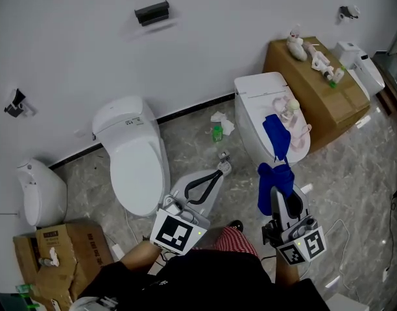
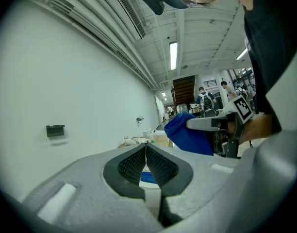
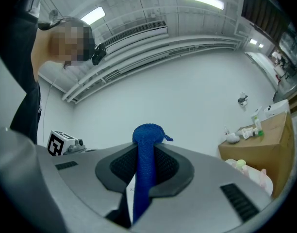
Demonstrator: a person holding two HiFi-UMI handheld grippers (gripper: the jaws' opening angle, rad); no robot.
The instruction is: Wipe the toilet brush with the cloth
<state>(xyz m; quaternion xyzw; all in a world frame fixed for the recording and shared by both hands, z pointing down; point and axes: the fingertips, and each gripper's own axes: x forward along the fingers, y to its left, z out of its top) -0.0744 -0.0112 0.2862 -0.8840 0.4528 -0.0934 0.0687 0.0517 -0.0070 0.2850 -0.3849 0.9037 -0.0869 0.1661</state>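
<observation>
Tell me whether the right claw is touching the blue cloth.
Touching. The right gripper view shows the right claw with its jaws clamped on the cloth, which sticks up between them.

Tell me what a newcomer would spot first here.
The bright blue cloth clamped in the right hand-held gripper stands out, low and right of centre in the head view. Beyond it, both white, stand the left toilet by the wall and the right toilet beside a cardboard box. The left hand-held gripper is shut on nothing.

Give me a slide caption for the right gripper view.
Right gripper, jaws shut on a blue cloth, against a white wall.
</observation>
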